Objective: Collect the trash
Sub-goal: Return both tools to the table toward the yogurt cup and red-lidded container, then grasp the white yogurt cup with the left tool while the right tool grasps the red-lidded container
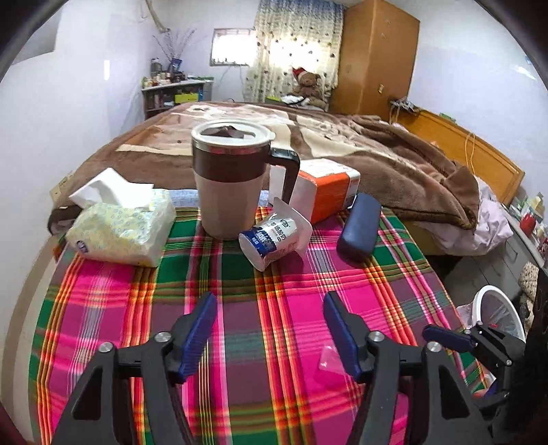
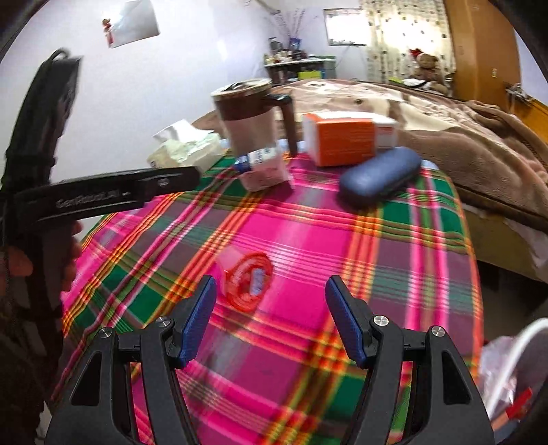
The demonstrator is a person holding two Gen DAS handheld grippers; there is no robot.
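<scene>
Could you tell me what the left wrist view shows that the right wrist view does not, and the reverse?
Only the left wrist view shows the round rim of the white bin and the right gripper from the side. Only the right wrist view shows a sheet pinned on the wall and the red wrapper clearly. Both share the mug, yogurt cup, tissue pack, orange box and blue case on the plaid cloth.

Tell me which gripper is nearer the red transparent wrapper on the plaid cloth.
Right. The right gripper is open with the red transparent wrapper just ahead between its fingers; the left gripper sits farther left, the wrapper beside its right finger.
</scene>
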